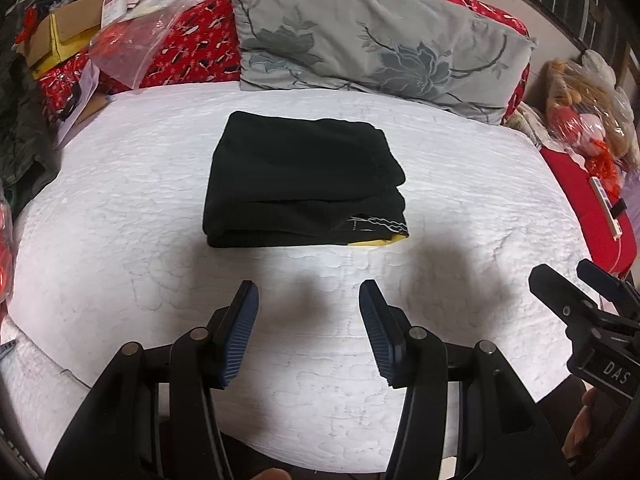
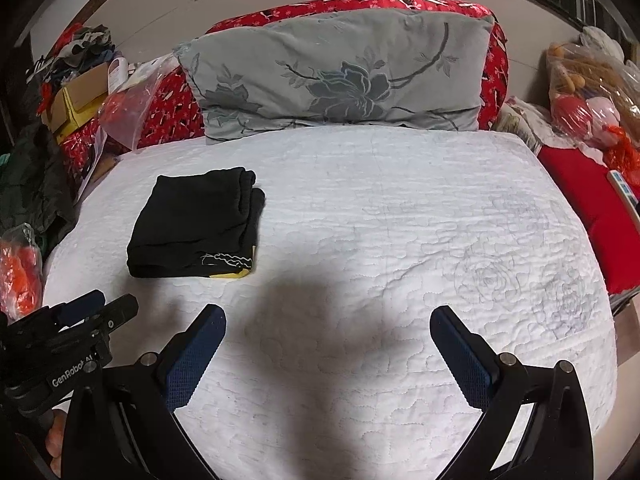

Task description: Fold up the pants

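The black pants [image 1: 304, 180] lie folded into a neat rectangular stack on the white quilted bed [image 1: 120, 208], with white stitching and a yellow patch at the near right corner. In the right wrist view the pants [image 2: 196, 226] sit to the left. My left gripper [image 1: 308, 292] hovers open over bare quilt just in front of the stack, nothing between its fingers. My right gripper [image 2: 328, 316] is open too, above empty quilt to the right of the pants. Each gripper shows at the edge of the other's view: the right gripper [image 1: 568, 280] and the left gripper [image 2: 104, 306].
A grey floral pillow [image 1: 380, 36] leans on a red patterned headboard [image 1: 196, 36] behind the pants. Boxes, plastic bags and clothes [image 1: 68, 36] crowd the left side. Bagged plush toys [image 1: 588, 100] and a red cushion [image 1: 580, 200] lie on the right.
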